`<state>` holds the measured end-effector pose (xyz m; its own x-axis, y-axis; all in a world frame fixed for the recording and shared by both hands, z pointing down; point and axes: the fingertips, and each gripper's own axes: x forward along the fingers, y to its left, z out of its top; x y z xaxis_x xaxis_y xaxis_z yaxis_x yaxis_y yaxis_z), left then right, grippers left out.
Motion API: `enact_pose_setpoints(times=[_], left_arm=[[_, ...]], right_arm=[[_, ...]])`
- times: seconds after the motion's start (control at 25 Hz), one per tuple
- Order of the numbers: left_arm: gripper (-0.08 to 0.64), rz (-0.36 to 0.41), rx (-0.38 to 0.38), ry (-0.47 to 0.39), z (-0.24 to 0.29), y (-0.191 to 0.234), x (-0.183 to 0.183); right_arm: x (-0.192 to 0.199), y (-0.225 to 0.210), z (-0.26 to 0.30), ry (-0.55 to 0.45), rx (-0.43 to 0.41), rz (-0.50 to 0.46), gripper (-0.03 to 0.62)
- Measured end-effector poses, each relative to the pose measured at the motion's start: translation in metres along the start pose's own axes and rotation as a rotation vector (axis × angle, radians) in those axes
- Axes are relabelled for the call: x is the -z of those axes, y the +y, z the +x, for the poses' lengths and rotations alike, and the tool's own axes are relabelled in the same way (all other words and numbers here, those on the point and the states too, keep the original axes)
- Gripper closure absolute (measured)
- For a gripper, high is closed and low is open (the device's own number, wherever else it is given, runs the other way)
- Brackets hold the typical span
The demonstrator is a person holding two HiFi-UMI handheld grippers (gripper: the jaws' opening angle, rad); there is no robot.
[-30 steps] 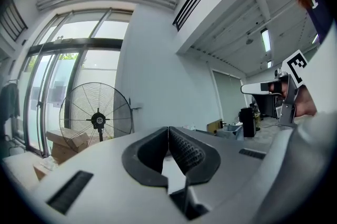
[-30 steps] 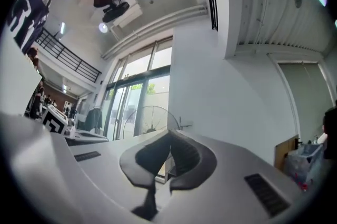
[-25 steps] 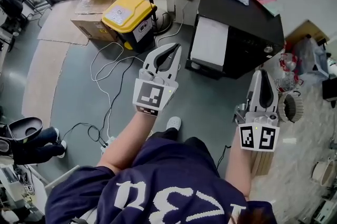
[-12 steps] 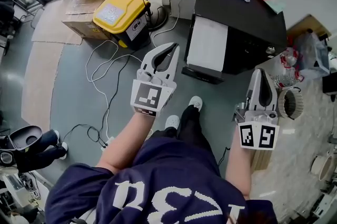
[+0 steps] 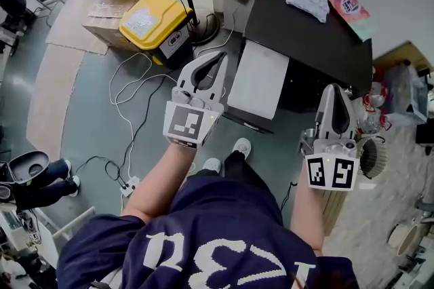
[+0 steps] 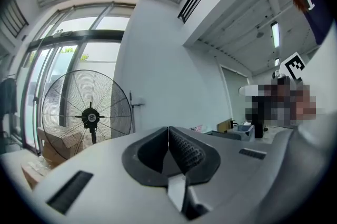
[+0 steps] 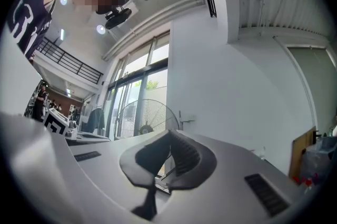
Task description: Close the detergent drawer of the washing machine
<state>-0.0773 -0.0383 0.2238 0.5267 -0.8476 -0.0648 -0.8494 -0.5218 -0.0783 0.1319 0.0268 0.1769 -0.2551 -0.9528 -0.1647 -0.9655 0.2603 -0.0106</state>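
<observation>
washing machine [image 5: 319, 30], black-topped; left claw [image 5: 221, 57] just left of its white front [image 5: 259, 77], right claw [image 5: 333, 88] by its near right corner, both claws pressed together and empty

- Navy short-sleeved shirt [image 5: 224, 233] with white print.
- Just beyond the shirt: dark trousers [image 5: 239, 174], white shoes [image 5: 241, 145].
- Flanking the shirt: pale grey left hand-held gripper [image 5: 221, 57] and right hand-held gripper [image 5: 334, 88], each bearing a black-and-white marker cube [image 5: 185, 123].
</observation>
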Motion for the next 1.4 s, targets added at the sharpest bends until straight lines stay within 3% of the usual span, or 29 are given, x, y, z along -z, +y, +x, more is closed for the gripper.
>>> enact_pose_setpoints(times=[0.28, 0.48, 0.68, 0.88, 1.04, 1.16, 1.28, 1.4], left_arm=[[0.538, -0.017, -0.038, 0.006, 0.035, -0.007, 0.012], [0.538, -0.029, -0.006, 0.029, 0.052, -0.016, 0.026], [0.537, -0.043, 0.066, 0.154, 0.052, -0.019, 0.062], [0.533, -0.07, 0.151, 0.215, 0.044, -0.021, 0.093], [0.457, -0.096, 0.203, 0.302, 0.037, -0.02, 0.121], [0.441, -0.113, 0.239, 0.369, 0.027, -0.023, 0.147], [0.415, -0.157, 0.295, 0.361, 0.016, -0.032, 0.171], [0.396, -0.22, 0.369, 0.36, 0.001, -0.044, 0.19]], right_arm=[[0.024, -0.031, 0.029, 0.037, -0.069, 0.017, 0.577], [0.048, -0.042, 0.041, 0.092, -0.091, 0.03, 0.574], [0.086, -0.04, 0.043, 0.192, -0.121, 0.073, 0.543], [0.133, -0.035, 0.035, 0.311, -0.138, 0.106, 0.517], [0.169, -0.023, 0.024, 0.391, -0.167, 0.144, 0.485], [0.205, -0.007, 0.011, 0.476, -0.233, 0.214, 0.431], [0.246, 0.016, -0.009, 0.599, -0.317, 0.323, 0.402], [0.278, 0.037, -0.031, 0.688, -0.41, 0.345, 0.365]])
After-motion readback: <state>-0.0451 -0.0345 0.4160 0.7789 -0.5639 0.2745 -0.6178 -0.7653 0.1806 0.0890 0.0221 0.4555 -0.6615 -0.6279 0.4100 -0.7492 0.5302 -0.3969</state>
